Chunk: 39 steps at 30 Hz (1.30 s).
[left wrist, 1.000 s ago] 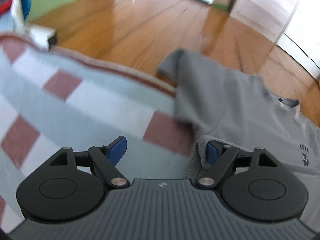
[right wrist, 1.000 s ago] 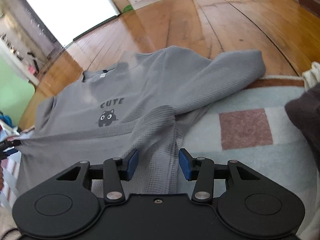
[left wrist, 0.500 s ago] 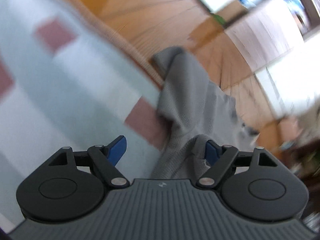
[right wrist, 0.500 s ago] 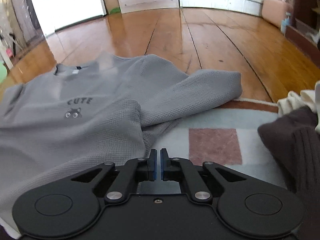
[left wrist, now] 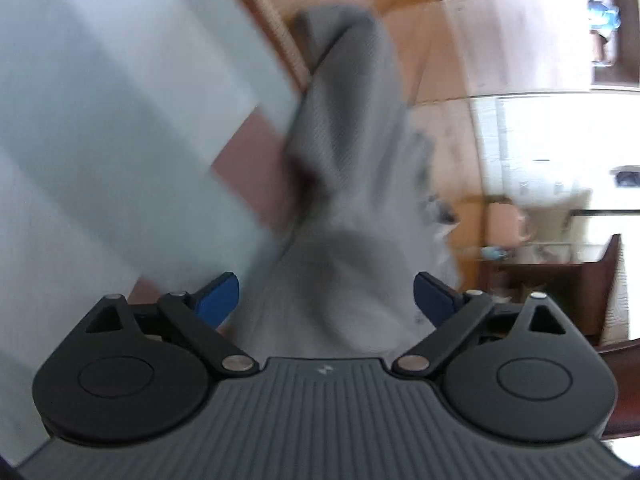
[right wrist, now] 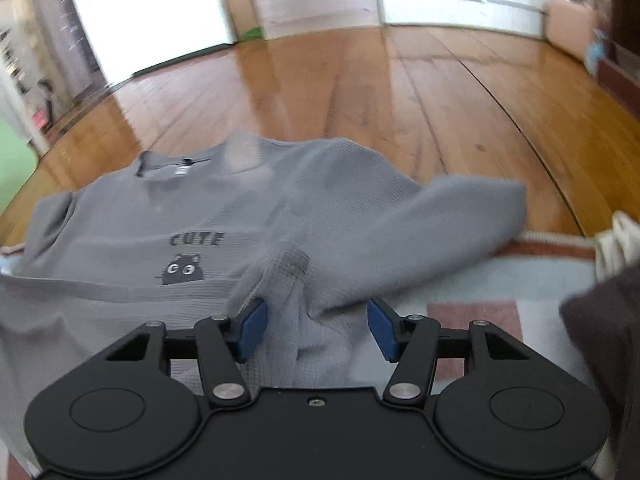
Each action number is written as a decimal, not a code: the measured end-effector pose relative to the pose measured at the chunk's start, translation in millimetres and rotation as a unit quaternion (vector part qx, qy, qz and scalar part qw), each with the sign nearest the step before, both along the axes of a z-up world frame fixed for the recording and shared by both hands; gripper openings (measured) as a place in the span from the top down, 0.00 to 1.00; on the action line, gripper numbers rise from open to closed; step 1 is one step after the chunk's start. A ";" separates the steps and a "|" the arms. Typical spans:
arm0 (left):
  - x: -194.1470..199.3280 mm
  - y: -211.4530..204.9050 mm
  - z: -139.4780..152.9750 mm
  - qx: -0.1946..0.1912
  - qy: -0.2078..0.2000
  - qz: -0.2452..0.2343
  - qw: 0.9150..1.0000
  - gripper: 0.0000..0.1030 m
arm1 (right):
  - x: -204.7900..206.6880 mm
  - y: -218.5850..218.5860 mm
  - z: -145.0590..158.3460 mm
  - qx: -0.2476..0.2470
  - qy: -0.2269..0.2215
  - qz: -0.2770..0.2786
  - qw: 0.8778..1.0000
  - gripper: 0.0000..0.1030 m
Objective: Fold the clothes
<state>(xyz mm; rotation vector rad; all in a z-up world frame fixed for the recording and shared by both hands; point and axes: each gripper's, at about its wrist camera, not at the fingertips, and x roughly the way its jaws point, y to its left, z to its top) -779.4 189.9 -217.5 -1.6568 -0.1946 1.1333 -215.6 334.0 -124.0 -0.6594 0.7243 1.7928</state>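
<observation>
A grey sweatshirt with a black cat print and the word CUTE lies spread over the wooden floor and the checked rug. My right gripper hovers at its near right edge; its jaws are opening, with a bunched fold of the grey fabric between the blue pads, which do not press on it. In the blurred left wrist view the same grey sweatshirt runs away from my left gripper. Those jaws are opening wide, with cloth lying between and below the blue fingertips, untouched by them.
The pale blue and red checked rug lies under the near part of the sweatshirt; its edge meets the wooden floor. A dark brown garment and a cream one sit at the right. Furniture stands at the far right.
My right gripper went from partly open to shut and has opened again around a fold. My left gripper rolled, moved over the sweatshirt and opened wider.
</observation>
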 end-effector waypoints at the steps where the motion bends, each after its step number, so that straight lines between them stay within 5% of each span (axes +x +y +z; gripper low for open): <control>1: -2.3 3.3 9.0 0.001 0.013 -0.017 1.000 0.08 | -2.6 -0.7 2.5 0.008 -0.008 0.010 1.000 0.41; 4: 13.8 5.5 53.9 0.028 0.173 -0.071 0.982 0.08 | -4.3 -2.0 7.5 0.024 -0.007 0.022 0.999 0.41; 8: 48.9 -10.1 95.1 0.127 0.340 -0.126 0.923 0.09 | 0.0 -5.1 12.2 0.024 0.026 0.015 0.999 0.42; 11: 75.0 -16.1 92.4 0.167 0.401 -0.171 0.884 0.09 | 1.1 -4.0 11.8 0.011 0.046 0.016 0.999 0.42; 15: 107.7 -4.9 68.7 0.156 0.442 -0.220 0.855 0.08 | -8.7 12.4 -2.7 -0.029 0.023 0.017 0.999 0.41; 17: 110.4 3.3 55.3 0.152 0.449 -0.214 0.854 0.08 | -11.2 20.7 -10.6 -0.042 0.022 0.007 0.999 0.42; 18: 111.4 7.4 49.4 0.151 0.453 -0.207 0.854 0.21 | -11.9 22.6 -12.5 -0.038 0.020 0.006 0.999 0.61; 19: 110.8 12.1 43.3 0.150 0.452 -0.203 0.856 0.49 | -13.2 22.8 -12.1 -0.027 0.013 0.008 1.000 0.77; 20: 108.6 15.2 40.9 0.135 0.446 -0.194 0.863 0.94 | -13.8 23.2 -11.1 -0.018 0.003 0.010 1.000 0.87; 21: 106.1 18.1 38.8 0.121 0.440 -0.184 0.871 0.96 | -8.7 23.9 -10.7 -0.017 0.019 0.003 1.000 0.88; 26: 85.9 18.0 38.2 0.057 0.388 -0.107 0.914 0.90 | 23.2 34.9 -19.9 -0.054 0.096 -0.049 0.993 0.91; 28: 83.8 15.5 36.6 0.055 0.397 -0.093 0.911 0.75 | 30.6 36.5 -21.5 -0.067 0.097 -0.064 0.991 0.89; 30: 83.2 6.6 45.6 0.038 0.422 -0.082 0.902 0.50 | 40.1 27.7 -14.8 -0.072 0.120 -0.086 0.986 0.83; 32: 80.6 -6.2 56.2 0.030 0.436 -0.072 0.897 0.40 | 49.2 8.3 -3.1 -0.065 0.134 -0.100 0.984 0.81; 37: 64.2 -44.4 69.0 0.025 0.310 -0.109 0.944 0.36 | 68.2 -63.2 19.4 -0.076 0.164 -0.089 0.979 0.58; 39: 60.3 -50.5 62.6 -0.018 0.272 -0.124 0.954 0.34 | 70.1 -88.3 20.9 -0.094 0.163 -0.081 0.979 0.54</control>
